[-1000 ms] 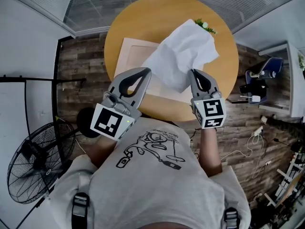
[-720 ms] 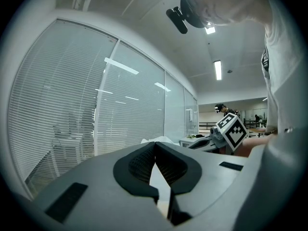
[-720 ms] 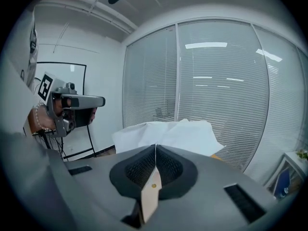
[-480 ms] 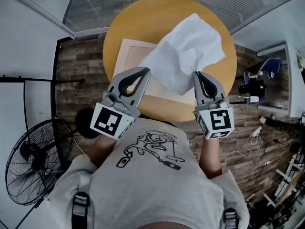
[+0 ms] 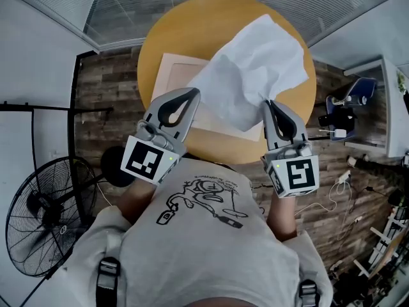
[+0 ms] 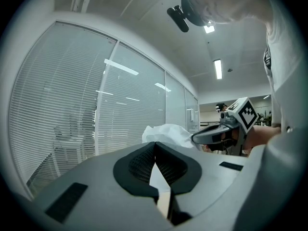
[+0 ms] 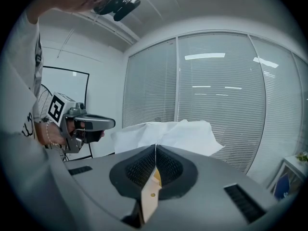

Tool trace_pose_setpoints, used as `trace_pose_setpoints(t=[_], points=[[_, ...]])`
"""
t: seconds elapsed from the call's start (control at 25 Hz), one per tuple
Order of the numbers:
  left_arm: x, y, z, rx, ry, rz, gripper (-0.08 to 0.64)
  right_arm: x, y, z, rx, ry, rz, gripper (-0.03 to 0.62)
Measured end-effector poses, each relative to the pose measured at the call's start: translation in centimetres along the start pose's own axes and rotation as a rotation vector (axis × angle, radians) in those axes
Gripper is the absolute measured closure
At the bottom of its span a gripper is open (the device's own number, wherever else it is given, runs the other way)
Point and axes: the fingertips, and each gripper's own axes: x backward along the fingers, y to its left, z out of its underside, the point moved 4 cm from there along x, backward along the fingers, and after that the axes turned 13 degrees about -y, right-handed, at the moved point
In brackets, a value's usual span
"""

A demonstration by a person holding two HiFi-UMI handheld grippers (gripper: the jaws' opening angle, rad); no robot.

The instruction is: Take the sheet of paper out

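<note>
Partly behind paper (image 5: pixel 255 62): pale board (image 5: pixel 172 75).

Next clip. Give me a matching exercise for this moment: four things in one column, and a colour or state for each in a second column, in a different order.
Column one:
1. paper
2. left gripper
3. right gripper
4. fan

Column two:
A. shut on the paper
B. black, wire-caged
C. white, crumpled, held up
D. shut, nothing in it

Pairs: 1-C, 2-D, 3-A, 4-B
</note>
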Motion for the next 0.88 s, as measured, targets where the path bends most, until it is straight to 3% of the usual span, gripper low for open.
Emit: trace_pose_setpoints(t=[0.44, 0.6, 0.88], points=[[-1.1, -0.3, -0.6, 0.007, -0.038, -0.001, 0.54, 1.3, -0.7, -2.8, 0.025, -0.044, 0.008, 0.583], [-0.5, -0.3, 0.2, -0.011, 0.02, 0.001, 0.54, 1.6, -0.3, -2.9, 0.032, -0.054, 0.009, 0.583], [-0.7, -0.1, 0.1, -0.011, 0.021, -0.002, 0.54, 1.5, -0.5, -3.0, 0.036, -0.052, 0.008, 0.584]])
